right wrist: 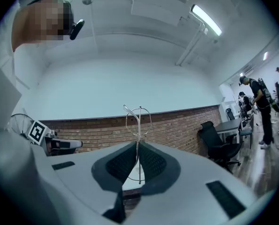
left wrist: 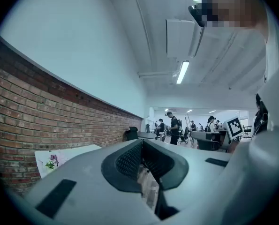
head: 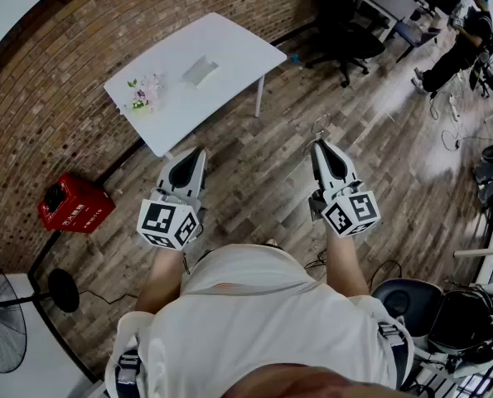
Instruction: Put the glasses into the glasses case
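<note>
The wire-framed glasses (right wrist: 138, 121) stand upright between the fingers of my right gripper (right wrist: 137, 149), which is shut on them. In the head view the glasses (head: 319, 127) show only as a thin wire at the tip of that right gripper (head: 319, 145). The pale glasses case (head: 200, 70) lies on the white table (head: 229, 48), well ahead of both grippers. My left gripper (head: 198, 152) hangs over the wooden floor just short of the table's near corner. Its jaws are closed and hold nothing in the left gripper view (left wrist: 141, 146).
A small bunch of flowers (head: 144, 92) lies on the table left of the case. A red box (head: 74, 205) and a fan (head: 2, 322) stand by the brick wall at the left. A black office chair (head: 345, 36) and people (head: 461, 44) are at the far right.
</note>
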